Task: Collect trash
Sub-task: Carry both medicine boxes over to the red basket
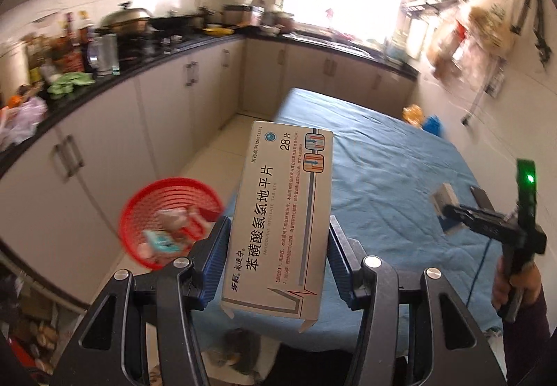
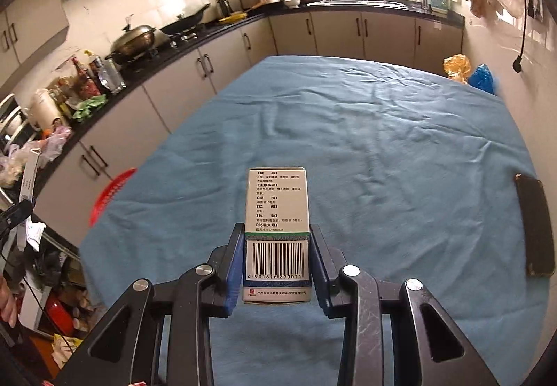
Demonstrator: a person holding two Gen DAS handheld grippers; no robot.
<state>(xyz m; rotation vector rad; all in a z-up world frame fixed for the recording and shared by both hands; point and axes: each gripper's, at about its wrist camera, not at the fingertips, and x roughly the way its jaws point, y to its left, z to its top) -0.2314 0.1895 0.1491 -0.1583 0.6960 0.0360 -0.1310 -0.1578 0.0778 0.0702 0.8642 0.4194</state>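
My left gripper (image 1: pixel 278 222) is shut on a large white medicine box (image 1: pixel 289 173), its blue pads pressing both long sides, lifted over the near left edge of the blue-clothed table (image 1: pixel 383 156). Left of it, lower down on the floor, a red basket (image 1: pixel 146 212) holds several pieces of trash. My right gripper (image 2: pixel 276 229) is shut on a small white and green box with a barcode (image 2: pixel 276 201), held above the blue cloth (image 2: pixel 348 125). The left wrist view shows that gripper (image 1: pixel 452 208) at the right. The red basket's rim (image 2: pixel 108 194) peeks past the table's left edge.
A black phone (image 2: pixel 534 229) lies at the table's right edge. An orange bag (image 2: pixel 456 67) and a blue bag (image 2: pixel 482 78) sit at its far right corner by the wall. A black kitchen counter (image 2: pixel 181 52) with bottles and a wok runs along the left, cabinets below.
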